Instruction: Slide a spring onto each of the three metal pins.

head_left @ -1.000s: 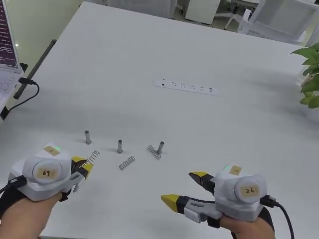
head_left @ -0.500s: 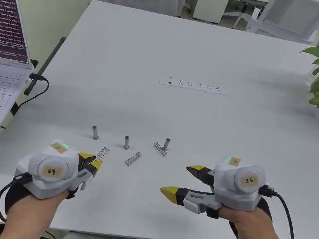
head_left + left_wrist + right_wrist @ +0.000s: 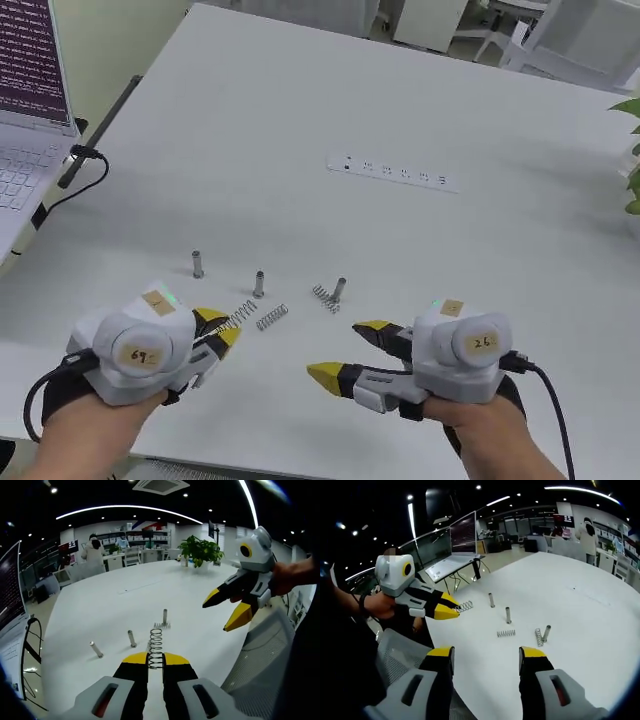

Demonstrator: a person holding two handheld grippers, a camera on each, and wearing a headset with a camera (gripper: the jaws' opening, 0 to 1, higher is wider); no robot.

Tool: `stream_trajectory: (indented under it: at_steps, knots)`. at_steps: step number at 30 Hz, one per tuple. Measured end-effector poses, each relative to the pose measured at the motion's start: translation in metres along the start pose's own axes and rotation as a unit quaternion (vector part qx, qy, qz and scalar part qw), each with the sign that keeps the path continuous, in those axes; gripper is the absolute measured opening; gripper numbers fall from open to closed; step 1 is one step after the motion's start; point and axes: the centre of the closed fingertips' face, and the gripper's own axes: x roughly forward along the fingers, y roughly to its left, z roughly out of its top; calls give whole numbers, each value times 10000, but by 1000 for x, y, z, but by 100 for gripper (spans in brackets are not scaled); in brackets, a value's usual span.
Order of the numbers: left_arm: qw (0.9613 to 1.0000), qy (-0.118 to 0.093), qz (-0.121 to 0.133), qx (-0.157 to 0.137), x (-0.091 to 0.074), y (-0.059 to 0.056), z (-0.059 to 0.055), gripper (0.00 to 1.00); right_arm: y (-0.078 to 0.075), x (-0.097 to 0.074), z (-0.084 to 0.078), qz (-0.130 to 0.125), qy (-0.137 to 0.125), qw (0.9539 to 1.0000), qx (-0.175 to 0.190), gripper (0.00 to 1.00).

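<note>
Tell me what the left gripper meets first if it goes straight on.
Likely the right-hand pin and the loose spring at its base, dead ahead of the held spring; depth is unclear.

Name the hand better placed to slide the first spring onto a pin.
Left. The left tongs are shut on a spring near the middle pin; the right tongs are open and empty.

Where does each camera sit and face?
Head view: on the headset, looking down at the table; left hand-held gripper and right hand-held gripper show.
Left gripper view: on the left hand-held gripper, along jaws shut on a spring, toward the pins.
Right gripper view: on the right hand-held gripper, open, facing the pins.
Shared: the pins.
</note>
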Motion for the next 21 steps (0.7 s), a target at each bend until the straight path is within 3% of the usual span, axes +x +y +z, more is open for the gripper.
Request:
stream_trajectory:
  at_steps: [8, 16, 21]
  knots:
    - [9993, -54, -241, 297, 0, -20, 11, 2, 12, 8, 14, 326, -237, 9990, 186, 37]
    - [9962, -93, -499, 704, -1, -45, 20, 2, 22, 15, 20, 645, -361, 9962, 465, 34]
    - [9943, -115, -622, 853, 0, -56, 24, 2, 34, 17, 22, 1019, -445, 9897, 898, 27]
